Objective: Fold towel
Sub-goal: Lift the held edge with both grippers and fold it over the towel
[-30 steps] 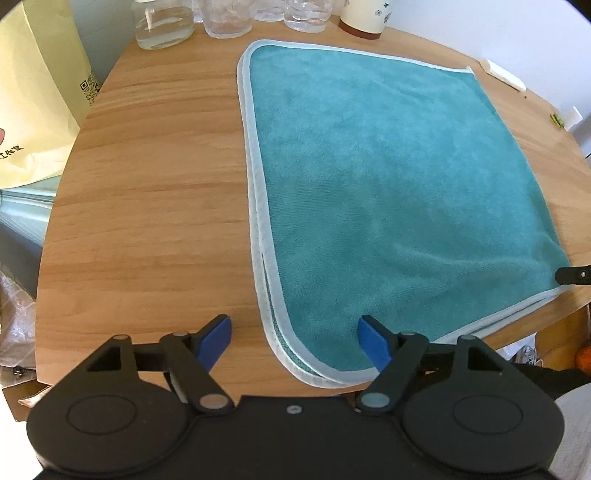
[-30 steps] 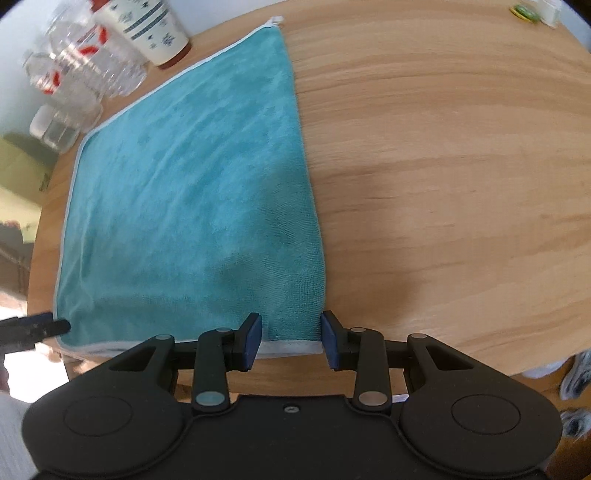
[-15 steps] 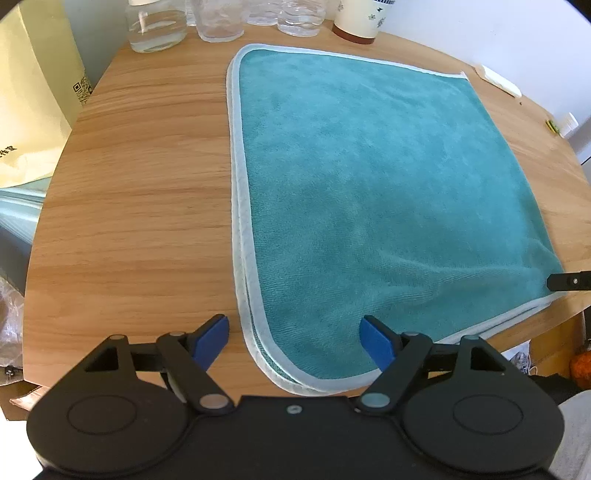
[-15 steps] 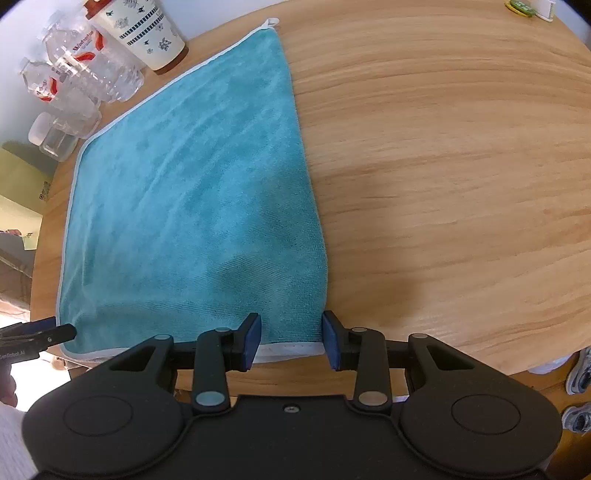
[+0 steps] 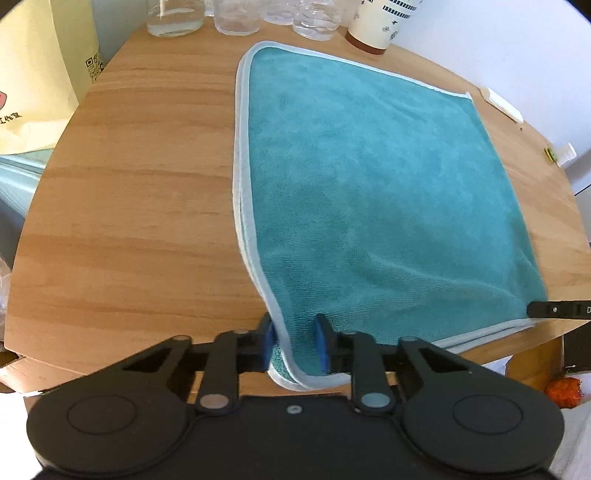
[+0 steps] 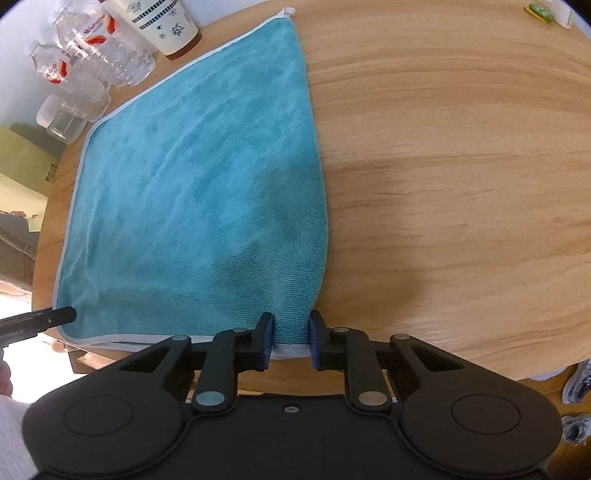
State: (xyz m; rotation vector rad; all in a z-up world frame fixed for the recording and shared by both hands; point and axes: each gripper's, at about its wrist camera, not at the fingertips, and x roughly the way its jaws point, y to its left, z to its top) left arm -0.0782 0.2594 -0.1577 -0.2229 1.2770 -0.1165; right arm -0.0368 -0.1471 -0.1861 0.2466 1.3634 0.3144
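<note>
I had the teal towel (image 5: 369, 192) lying flat on the round wooden worktop (image 5: 140, 206), already doubled once, to judge by the two white hems stacked along its left edge. The step in hand was the grasp of the near corners. The left tongs (image 5: 293, 343) had just been closing and were clenched on the near left corner, both layers bunched between the blue pads. The right tongs (image 6: 291, 341) had likewise just been closing and were grasping the near right corner at its hem. As I judged it, the next move called for raising both corners together, carrying them evenly toward the far edge beside the paper cup (image 5: 380, 22) and bottles (image 6: 92, 55), and keeping the edges aligned.
</note>
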